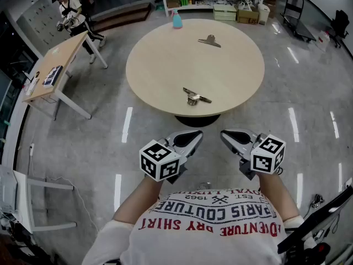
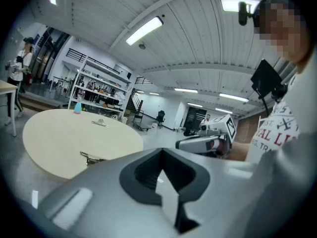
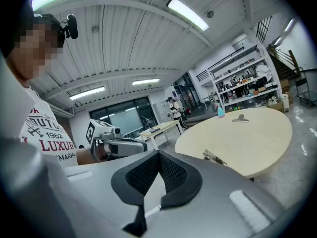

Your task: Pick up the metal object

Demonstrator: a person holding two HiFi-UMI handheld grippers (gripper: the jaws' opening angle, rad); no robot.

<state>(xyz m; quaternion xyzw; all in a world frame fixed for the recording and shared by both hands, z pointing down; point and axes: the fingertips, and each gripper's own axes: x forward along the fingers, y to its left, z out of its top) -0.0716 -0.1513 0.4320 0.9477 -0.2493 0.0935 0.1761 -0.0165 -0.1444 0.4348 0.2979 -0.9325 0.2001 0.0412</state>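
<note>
A metal clip (image 1: pixel 194 97) lies near the front edge of the round beige table (image 1: pixel 165 65); it also shows in the left gripper view (image 2: pixel 91 157) and the right gripper view (image 3: pixel 214 157). A second metal clip (image 1: pixel 209 40) lies farther back on the table. Both grippers hover over the floor in front of the table, short of its edge and close to my body. The left gripper (image 1: pixel 197 134) is shut with nothing in it, its jaws meeting in its own view (image 2: pixel 163 175). The right gripper (image 1: pixel 224 134) is likewise shut and empty (image 3: pixel 157 175).
A blue bottle (image 1: pixel 177 20) stands at the table's far edge. A wooden side desk (image 1: pixel 55 65) stands to the left, with a person (image 1: pixel 71 12) behind it. Shelves with boxes (image 1: pixel 220 1) line the back wall, and a trolley (image 1: pixel 298 15) stands at the right.
</note>
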